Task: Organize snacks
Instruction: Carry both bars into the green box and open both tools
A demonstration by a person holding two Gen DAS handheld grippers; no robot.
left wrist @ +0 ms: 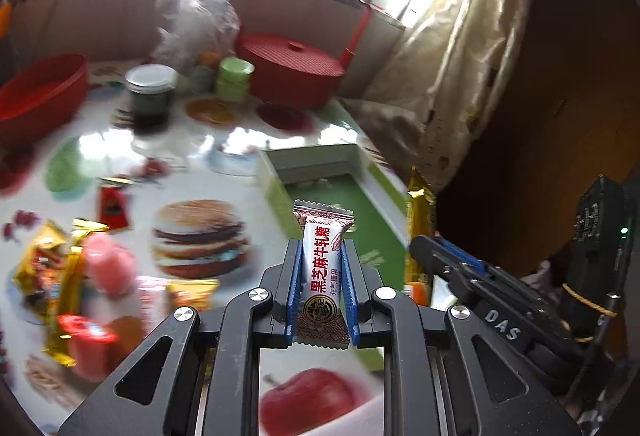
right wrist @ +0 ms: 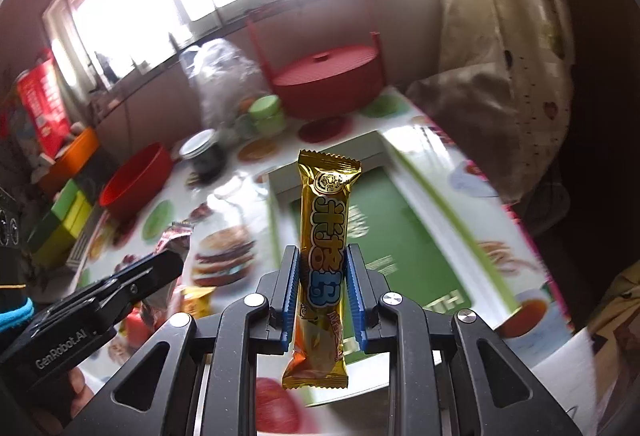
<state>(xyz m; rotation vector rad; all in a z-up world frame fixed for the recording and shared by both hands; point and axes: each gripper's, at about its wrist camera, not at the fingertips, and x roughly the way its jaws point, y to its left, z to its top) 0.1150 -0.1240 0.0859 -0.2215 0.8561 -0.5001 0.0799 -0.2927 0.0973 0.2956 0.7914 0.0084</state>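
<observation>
My left gripper (left wrist: pixel 321 248) is shut on a white nougat candy (left wrist: pixel 322 268) with red lettering, held above the near-left edge of the green-lined shallow box (left wrist: pixel 360 212). My right gripper (right wrist: pixel 322 252) is shut on a gold snack bar (right wrist: pixel 326 236), held upright over the same box (right wrist: pixel 408 236). The right gripper also shows in the left wrist view (left wrist: pixel 460 268) with the gold bar (left wrist: pixel 418 220) beside it. The left gripper shows in the right wrist view (right wrist: pixel 160 268). A pile of loose snacks (left wrist: pixel 80 276) lies on the table at left.
A red bowl (left wrist: pixel 40 92), a dark jar (left wrist: pixel 150 96), green cups (left wrist: pixel 234 76), a clear plastic bag (left wrist: pixel 196 12) and a red lidded container (left wrist: pixel 292 64) stand at the back of the food-print tablecloth (left wrist: pixel 200 236). A curtain (left wrist: pixel 460 56) hangs on the right.
</observation>
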